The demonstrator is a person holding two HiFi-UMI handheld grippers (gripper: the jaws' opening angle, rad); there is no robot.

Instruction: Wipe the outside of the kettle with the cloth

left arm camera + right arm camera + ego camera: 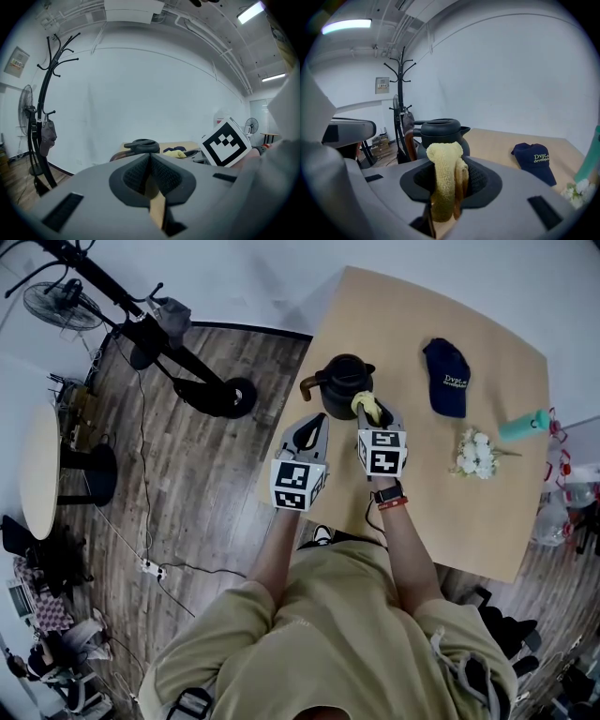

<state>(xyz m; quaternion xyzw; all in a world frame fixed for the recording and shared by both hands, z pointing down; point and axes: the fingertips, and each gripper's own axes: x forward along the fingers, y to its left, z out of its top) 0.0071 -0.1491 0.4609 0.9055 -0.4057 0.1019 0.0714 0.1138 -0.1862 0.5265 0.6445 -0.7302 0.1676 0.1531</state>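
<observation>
Gripping the cloth [443, 180] in your right claw [446, 187], you are clenching both jaws on it. A folded yellow loop is standing up above the jaws and the rest is hanging down through the gap. In the head view your right claw [371, 413] is hovering over the tabletop [403, 324]. The cloth [367, 405] is sitting just beside the black kettle [341, 379], which is at 11 o'clock from the claw's tip. It isn't clear whether cloth and kettle are touching. Through the right gripper view the kettle [440, 133] is standing upright at 12 o'clock behind the cloth. Its brown handle is pointing toward 9 o'clock and its spout toward 3 o'clock.

Your left claw [149, 161] is clenched on nothing, its jaws pressing together at the tips. In the head view the left claw [317, 421] is hanging at 9 o'clock from the right one, near the tabletop's edge, and is aiming at the kettle's base. Over its jaws the kettle's lid [140, 145] is showing at 12 o'clock, and the right claw's marker cube [225, 143] is showing at 2 o'clock.

A navy cap [447, 377] is lying at 2 o'clock from your right claw, well apart from the kettle. White flowers [476, 454] are lying at 3 o'clock, with a teal bottle [525, 424] beyond them. A black coat stand [141, 324] is showing on the wooden floor at 10 o'clock.
</observation>
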